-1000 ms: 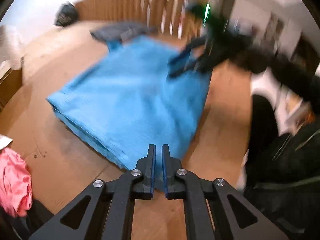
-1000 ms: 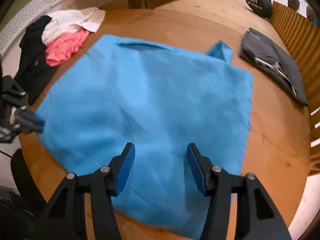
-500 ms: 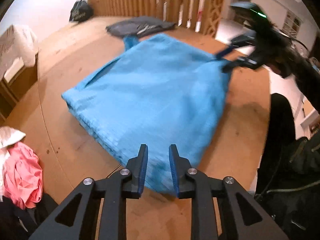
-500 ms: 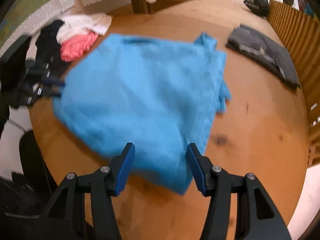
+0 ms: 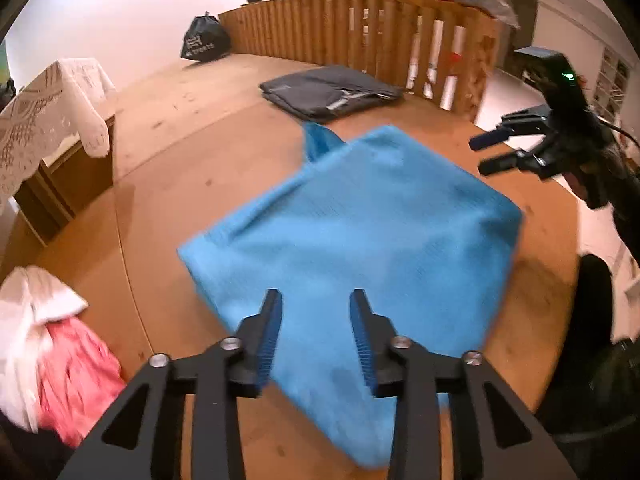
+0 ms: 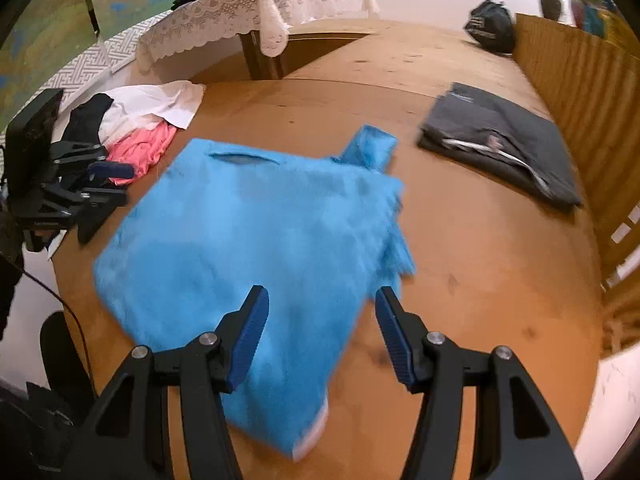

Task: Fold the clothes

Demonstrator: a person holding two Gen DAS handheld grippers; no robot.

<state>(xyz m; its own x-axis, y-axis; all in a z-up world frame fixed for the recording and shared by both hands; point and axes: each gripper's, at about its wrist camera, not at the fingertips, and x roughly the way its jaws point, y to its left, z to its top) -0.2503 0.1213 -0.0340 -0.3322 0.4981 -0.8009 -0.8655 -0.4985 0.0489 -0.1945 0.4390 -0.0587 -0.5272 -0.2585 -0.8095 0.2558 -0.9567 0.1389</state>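
A bright blue garment (image 5: 360,240) lies folded flat on the round wooden table (image 5: 168,208), with a sleeve end sticking out at its far side. My left gripper (image 5: 316,304) hovers above the near edge. Its jaws are opening and nothing is between them. In the right wrist view the same blue garment (image 6: 248,240) lies below my right gripper (image 6: 322,300), which stands open and empty above it. The right gripper (image 5: 492,152) also shows across the table in the left wrist view, and the left gripper (image 6: 108,184) shows at the left of the right wrist view.
A folded grey garment (image 6: 500,148) rests near the wooden railing (image 5: 360,32). A pile of pink, white and black clothes (image 6: 140,128) sits at the table's left edge. A lace-covered table (image 6: 260,12) and a black bag (image 5: 206,42) stand beyond.
The left jaws have gone from shut at the blue garment's edge to apart. Both grippers have lifted and drawn back from the garment, which now lies slack on the table.
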